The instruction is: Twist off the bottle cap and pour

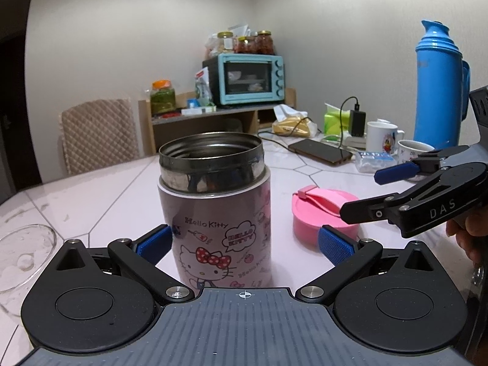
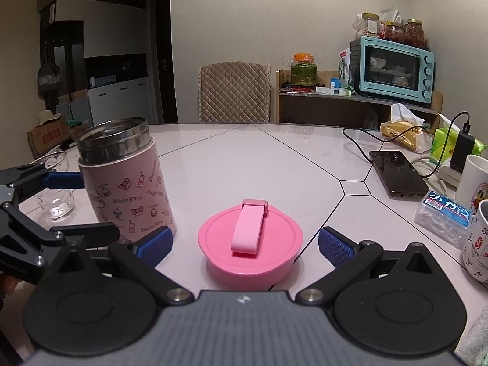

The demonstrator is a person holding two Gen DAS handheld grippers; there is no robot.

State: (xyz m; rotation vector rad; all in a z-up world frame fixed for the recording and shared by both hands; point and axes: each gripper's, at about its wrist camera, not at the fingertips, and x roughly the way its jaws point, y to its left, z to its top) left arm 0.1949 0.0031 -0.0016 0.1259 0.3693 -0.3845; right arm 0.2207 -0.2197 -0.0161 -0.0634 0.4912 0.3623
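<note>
Standing uncapped on the table [image 2: 274, 158], the flask [image 1: 213, 213] sits between the left gripper [image 1: 244, 244]'s open jaws, its pink cap [image 2: 250, 244] between the right gripper [image 2: 245, 244]'s open jaws, so a loose squeeze could let it slip mid-pour toward the glass [image 2: 56, 189].

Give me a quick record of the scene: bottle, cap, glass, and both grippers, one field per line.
bottle: pink Hello Kitty flask, upright on the table, mouth open, cap off
cap: pink lid lying flat on the table, right of the bottle, strap on top
glass: clear glass standing beyond the bottle in the right wrist view; contents cannot be told
left hand-held gripper: open, fingers either side of the bottle, right pad clear of it
right hand-held gripper: open, fingers flanking the cap, not touching it
pour: not yet begun
</note>
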